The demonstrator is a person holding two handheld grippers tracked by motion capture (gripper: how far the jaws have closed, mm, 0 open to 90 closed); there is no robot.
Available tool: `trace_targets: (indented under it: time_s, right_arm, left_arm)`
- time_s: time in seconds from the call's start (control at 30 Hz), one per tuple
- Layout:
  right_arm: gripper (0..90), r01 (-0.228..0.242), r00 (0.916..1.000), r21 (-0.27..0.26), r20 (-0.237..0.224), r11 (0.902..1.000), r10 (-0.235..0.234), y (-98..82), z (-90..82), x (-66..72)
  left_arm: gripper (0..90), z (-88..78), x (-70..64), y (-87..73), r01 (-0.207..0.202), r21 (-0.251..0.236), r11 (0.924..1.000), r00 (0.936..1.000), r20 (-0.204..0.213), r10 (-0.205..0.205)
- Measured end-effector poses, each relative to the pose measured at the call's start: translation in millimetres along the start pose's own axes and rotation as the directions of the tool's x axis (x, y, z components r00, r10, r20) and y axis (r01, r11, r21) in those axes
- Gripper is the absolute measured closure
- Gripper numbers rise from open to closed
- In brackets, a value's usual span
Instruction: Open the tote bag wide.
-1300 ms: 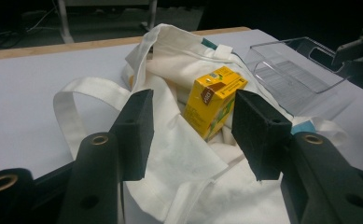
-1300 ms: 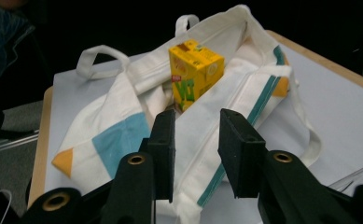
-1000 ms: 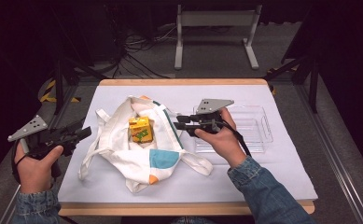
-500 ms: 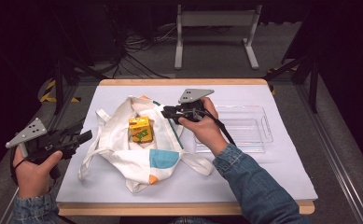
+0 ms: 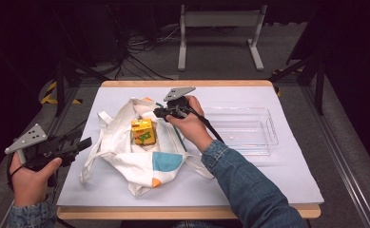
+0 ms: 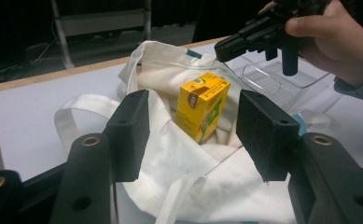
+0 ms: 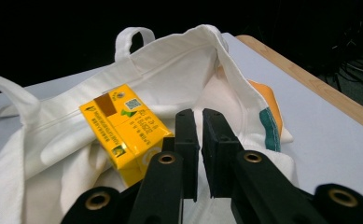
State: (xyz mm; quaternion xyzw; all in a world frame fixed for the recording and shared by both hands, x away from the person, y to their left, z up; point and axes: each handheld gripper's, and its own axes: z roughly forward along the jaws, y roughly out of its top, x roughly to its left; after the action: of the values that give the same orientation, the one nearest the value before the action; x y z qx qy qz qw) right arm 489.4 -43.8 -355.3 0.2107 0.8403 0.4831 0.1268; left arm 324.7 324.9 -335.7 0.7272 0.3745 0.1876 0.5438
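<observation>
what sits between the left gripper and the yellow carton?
High view: bare white mat, then the tote bag cloth and strap, between left gripper and yellow carton.

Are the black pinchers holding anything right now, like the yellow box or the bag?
No, nothing is held. The left gripper is wide open, short of the yellow box. The right gripper is nearly shut on empty air above the white bag.

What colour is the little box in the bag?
The box is yellow with some green and a brown patch, seen best in the left gripper view.

carton [image 5: 142,132] in bag [image 5: 125,147], tray [image 5: 242,130] right of bag
</observation>
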Motion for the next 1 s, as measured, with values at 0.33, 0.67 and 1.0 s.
trace_targets:
  time_s: [0.33, 0.67, 1.0]
  right_arm:
    - [86.5, -0.037, 0.9982, 0.050, 0.049, 0.9981, 0.034, -6.8, 30.2, -5.9]
    - [85.9, -0.033, 0.9960, 0.152, 0.087, 0.9878, 0.020, -20.3, 43.2, -10.2]
    - [86.0, -0.066, 0.9937, 0.225, 0.104, 0.9722, 0.043, -36.5, 59.2, -13.6]
  left_arm:
    - [45.0, -6.3, 0.8, -2.4, 0.016, -0.010, 0.9998, 0.9998, -0.013, -0.017]
    - [44.5, -4.6, 1.1, -1.5, 0.023, -0.010, 0.9997, 0.9997, -0.008, -0.023]
    - [44.5, -5.7, 2.2, -1.2, 0.024, -0.012, 0.9996, 0.9997, -0.010, -0.025]
